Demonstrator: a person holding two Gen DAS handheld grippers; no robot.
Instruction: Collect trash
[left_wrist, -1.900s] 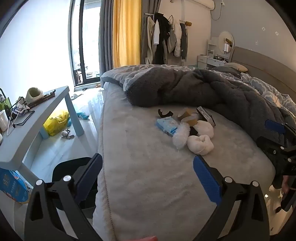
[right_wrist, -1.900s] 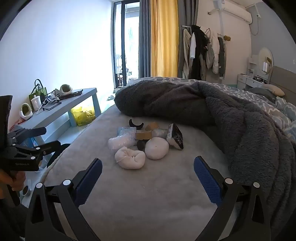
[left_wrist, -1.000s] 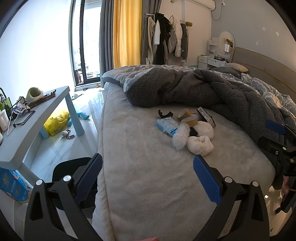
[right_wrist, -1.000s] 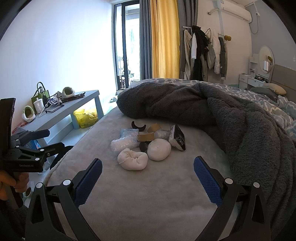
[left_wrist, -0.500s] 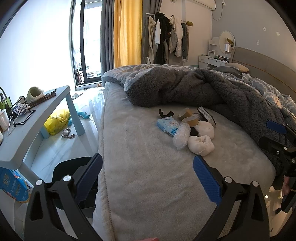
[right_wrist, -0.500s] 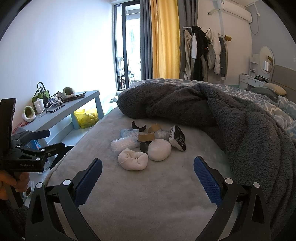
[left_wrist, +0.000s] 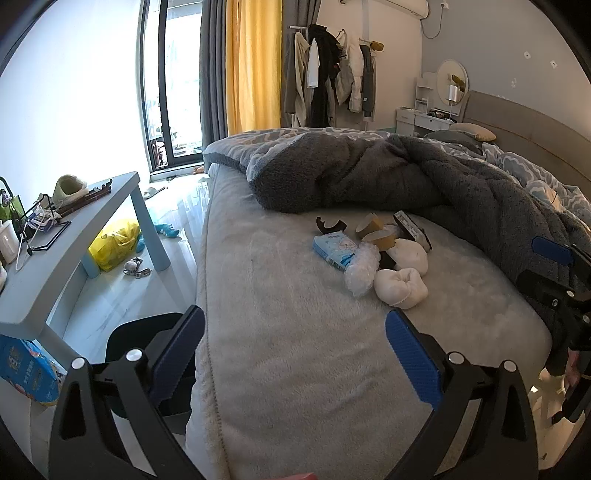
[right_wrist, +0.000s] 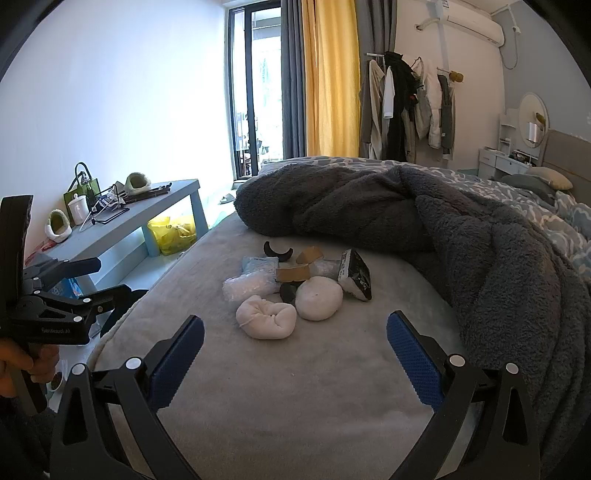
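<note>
Nearest in each wrist view are the tool's own blue-padded fingers, spread wide with nothing between them: the left gripper (left_wrist: 293, 334) hangs over the near edge of the bed (left_wrist: 295, 350), the right gripper (right_wrist: 295, 338) over its grey plush cover, facing the litter. The right wrist view also shows the left gripper from the side, held in a hand (right_wrist: 22, 363) at the bed's corner.

Just beyond the right gripper lies the pile of trash, all of it on the bed cover. A knotted white wad (right_wrist: 266, 317) is nearest, a rounder white bundle (right_wrist: 319, 297) touching it on the right, and a crinkled clear plastic bag (right_wrist: 249, 286) to the left. Behind these are a pale blue tissue pack (right_wrist: 260, 266), two brown tape rolls (right_wrist: 293, 273), a black curved piece (right_wrist: 277, 251) and a black-and-white wrapper (right_wrist: 355, 275) leaning toward the rumpled grey blanket (right_wrist: 369, 206).

By my reading the task has hardly begun: nothing is picked up, every piece is loose, and a dark bin (left_wrist: 136, 339) on the floor beside the bed looks the likely destination, though its inside is hidden. All the pieces remain to be gathered.

Farther left stands the blue-grey worktop (right_wrist: 122, 218) with a white cup and slippers, a yellow bag (right_wrist: 171, 229) under it.

Writing: the left gripper's body carries a small white label in the right wrist view, too blurred to read. The blue box (left_wrist: 27, 369) and the wrapper bear print that cannot be made out.
</note>
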